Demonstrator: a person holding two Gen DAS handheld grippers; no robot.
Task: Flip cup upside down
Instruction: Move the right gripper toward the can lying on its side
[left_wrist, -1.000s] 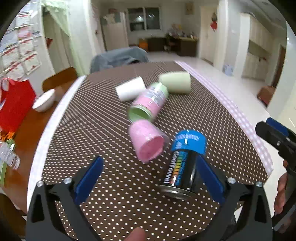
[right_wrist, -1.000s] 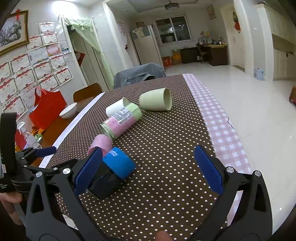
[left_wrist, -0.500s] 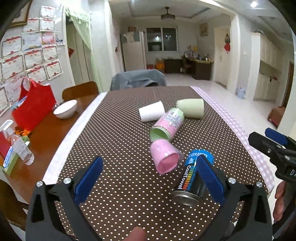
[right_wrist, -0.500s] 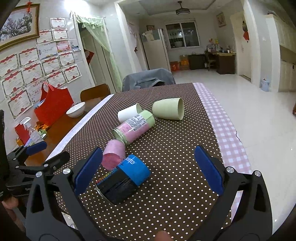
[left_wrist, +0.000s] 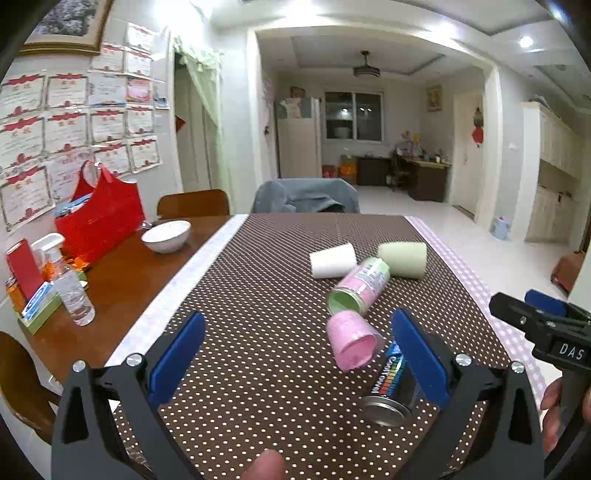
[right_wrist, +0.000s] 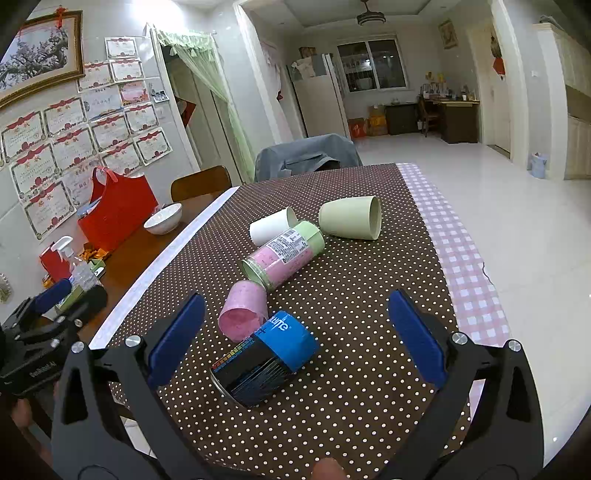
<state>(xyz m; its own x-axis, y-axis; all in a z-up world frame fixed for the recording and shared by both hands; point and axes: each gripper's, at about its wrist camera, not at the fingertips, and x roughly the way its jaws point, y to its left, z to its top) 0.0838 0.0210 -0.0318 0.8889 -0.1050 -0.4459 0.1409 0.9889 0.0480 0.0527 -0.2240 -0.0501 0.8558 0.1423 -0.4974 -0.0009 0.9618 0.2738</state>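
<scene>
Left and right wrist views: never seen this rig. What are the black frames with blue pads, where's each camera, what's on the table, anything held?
No robot: a person holds a two-finger gripper in each hand, with a fisheye camera on each looking along its blue pads. One view shows the left gripper, the other the right gripper. Both are open and hold nothing. On the dotted tablecloth five things lie on their sides: a white cup, a green cup, a pink cup, a pink-and-green can and a black-and-blue can.

Matt pink cup (left_wrist: 352, 341); probably cloth tablecloth (left_wrist: 258, 295).
</scene>
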